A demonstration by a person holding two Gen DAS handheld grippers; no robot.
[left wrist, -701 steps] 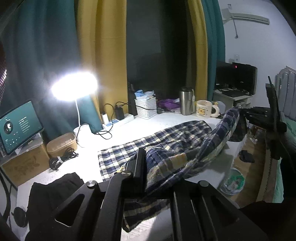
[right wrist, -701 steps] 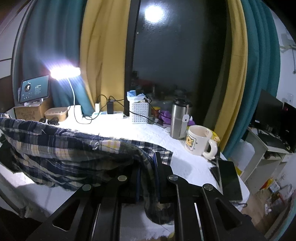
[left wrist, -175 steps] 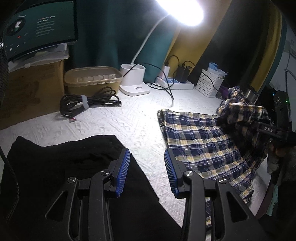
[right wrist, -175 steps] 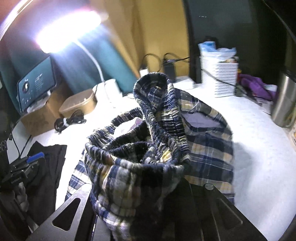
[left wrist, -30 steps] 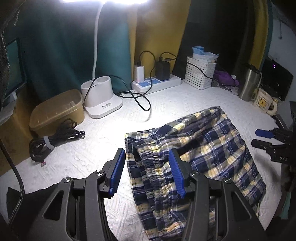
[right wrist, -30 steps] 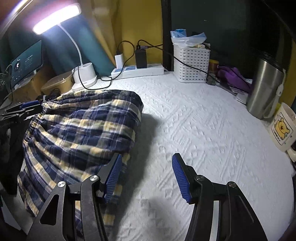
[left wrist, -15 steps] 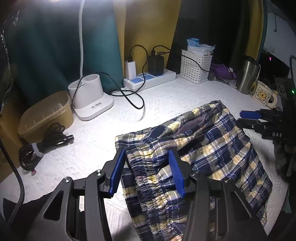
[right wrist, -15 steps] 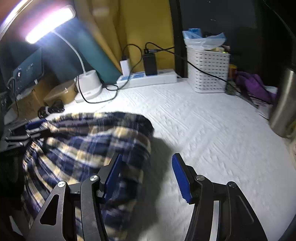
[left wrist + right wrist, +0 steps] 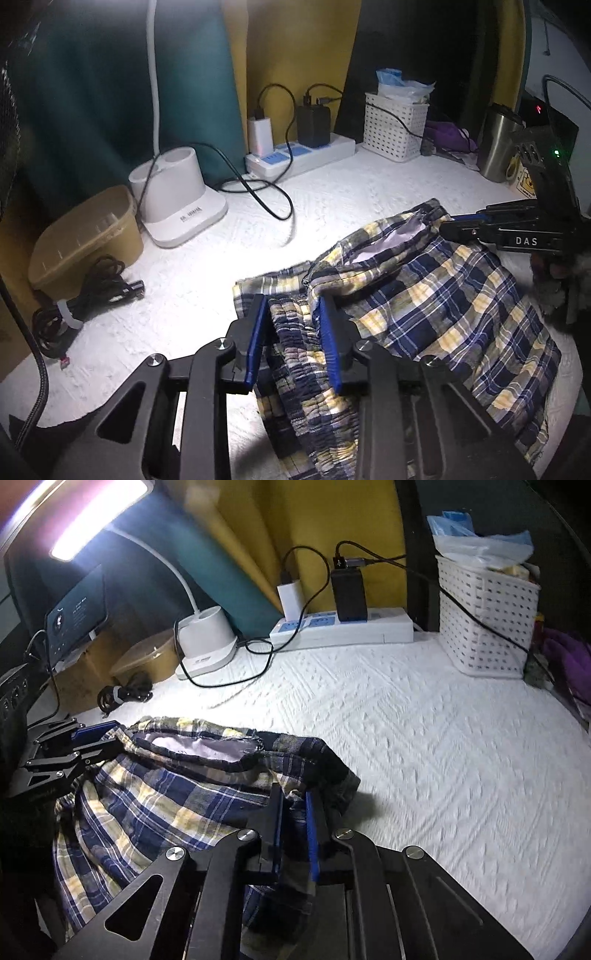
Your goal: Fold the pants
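The blue, yellow and white plaid pants (image 9: 436, 306) lie folded over on the white textured table cover (image 9: 332, 199). My left gripper (image 9: 291, 314) is shut on the gathered elastic waistband at the left end. My right gripper (image 9: 293, 803) is shut on the dark plaid edge at the right end (image 9: 317, 764). A pale lining shows in the open waist (image 9: 195, 746). Each gripper shows in the other's view: the right gripper (image 9: 458, 223) and the left gripper (image 9: 92, 738).
A white lamp base (image 9: 177, 199), a tan box (image 9: 85, 236) and a coiled black cable (image 9: 92, 291) stand at the left. A power strip with chargers (image 9: 299, 151), a white basket (image 9: 395, 125) and a steel tumbler (image 9: 498, 144) line the back. Black cloth (image 9: 55, 428) lies near-left.
Both grippers have closed on the pants: the left on the waistband, the right on the far edge. Half a second ago both stood open around or beside the cloth.
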